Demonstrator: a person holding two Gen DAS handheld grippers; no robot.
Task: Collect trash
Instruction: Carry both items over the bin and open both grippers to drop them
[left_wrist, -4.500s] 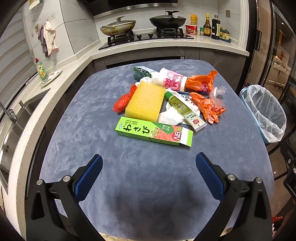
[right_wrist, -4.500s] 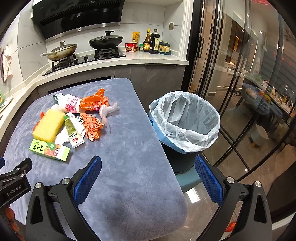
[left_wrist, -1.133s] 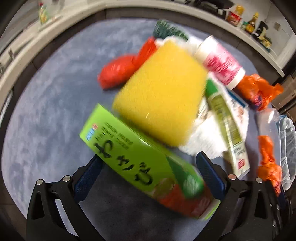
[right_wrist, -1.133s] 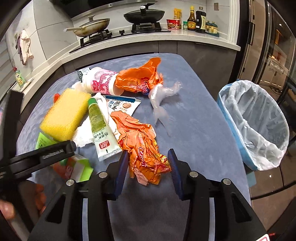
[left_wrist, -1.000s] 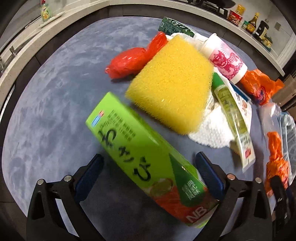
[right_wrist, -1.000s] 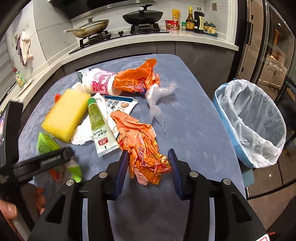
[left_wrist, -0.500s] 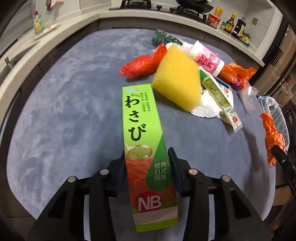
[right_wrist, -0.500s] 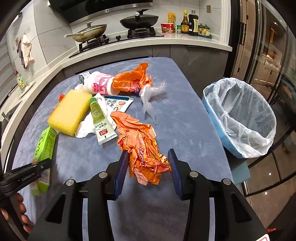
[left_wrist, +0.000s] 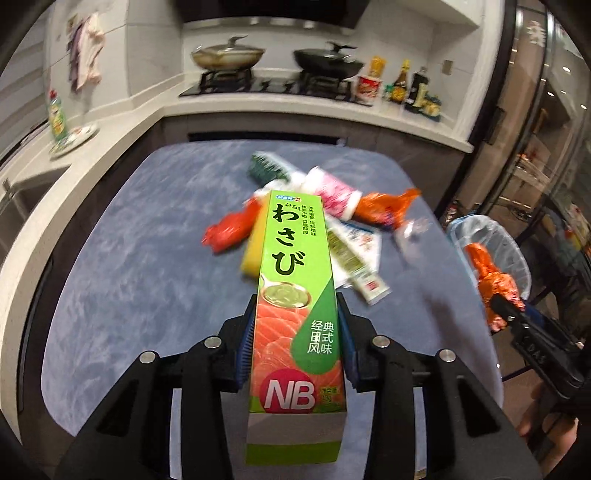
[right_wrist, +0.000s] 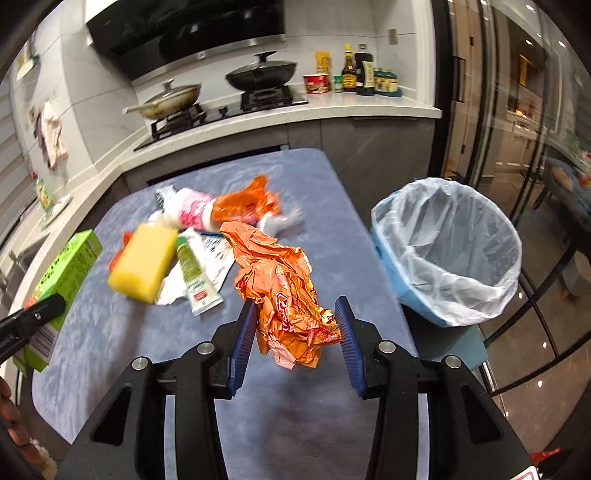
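Since a second ago the wasabi box (left_wrist: 295, 295) went from lying flat on the blue table (left_wrist: 122, 280) under wide-open tongs to being pinched and carried clear of the cloth. So that's one piece of trash secured, and I'd say what's left for it is the trip over to the bin.

Left wrist view: my left gripper (left_wrist: 297, 349) has its blue pads pressed on both long sides of the box, and they're closing in that last little bit. The box runs straight out between the fingers, its grey-flapped end toward the camera and the far end pointing at the pile. The yellow sponge (left_wrist: 251, 254), a red bag (left_wrist: 231, 230) and the wasabi tube (left_wrist: 351, 258) are on the table beyond it, all a bit blurred. Off to the right I can see my other tool holding the orange wrapper (left_wrist: 491, 280) in front of the lined bin (left_wrist: 517, 258).

Right wrist view: right gripper (right_wrist: 295, 332) is clamped on the crumpled orange wrapper, which bulges out ahead of the pads and hangs free of the table. The trash bin (right_wrist: 447, 251) with its clear liner sits just off the table's right edge, near the wrapper. The green box shows at the far left edge, gripped in the other tool
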